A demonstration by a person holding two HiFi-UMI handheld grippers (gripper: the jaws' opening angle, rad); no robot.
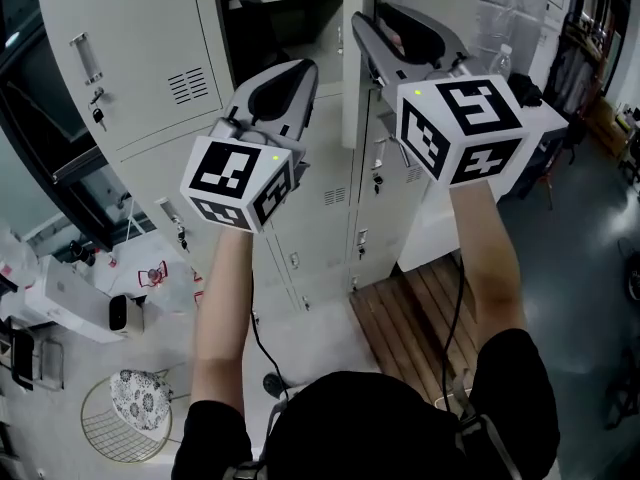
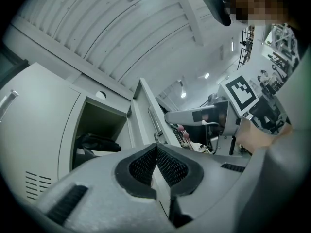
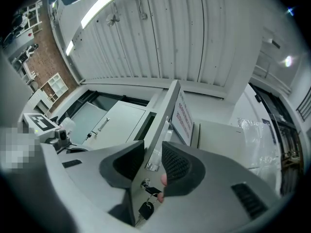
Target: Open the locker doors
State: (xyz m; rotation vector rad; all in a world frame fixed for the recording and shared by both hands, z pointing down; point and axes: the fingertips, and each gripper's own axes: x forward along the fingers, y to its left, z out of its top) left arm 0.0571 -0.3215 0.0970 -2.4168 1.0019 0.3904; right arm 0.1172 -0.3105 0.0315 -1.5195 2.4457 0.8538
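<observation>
A grey bank of lockers [image 1: 330, 198] stands before me. One upper door [image 1: 120, 58] hangs swung out to the left, baring a compartment [image 1: 280, 8] with a dark bag [image 2: 97, 143] inside. My right gripper [image 1: 372, 16] is raised at the edge of the neighbouring door [image 1: 352, 88]. In the right gripper view that door edge [image 3: 163, 115] runs between the jaws of the right gripper [image 3: 153, 147], with its handle and hanging keys [image 3: 145, 208] just below; a gap shows beside the right pad [image 3: 177, 164]. My left gripper [image 1: 300, 68] points up at the lockers, and its tips [image 2: 156, 148] meet with nothing held.
Lower locker doors [image 1: 375, 183] with handles and keys are shut. A wooden slat platform [image 1: 420, 308] lies at the lockers' foot on the right. A round wire stool [image 1: 125, 418] and white boxes [image 1: 70, 303] sit on the floor at left.
</observation>
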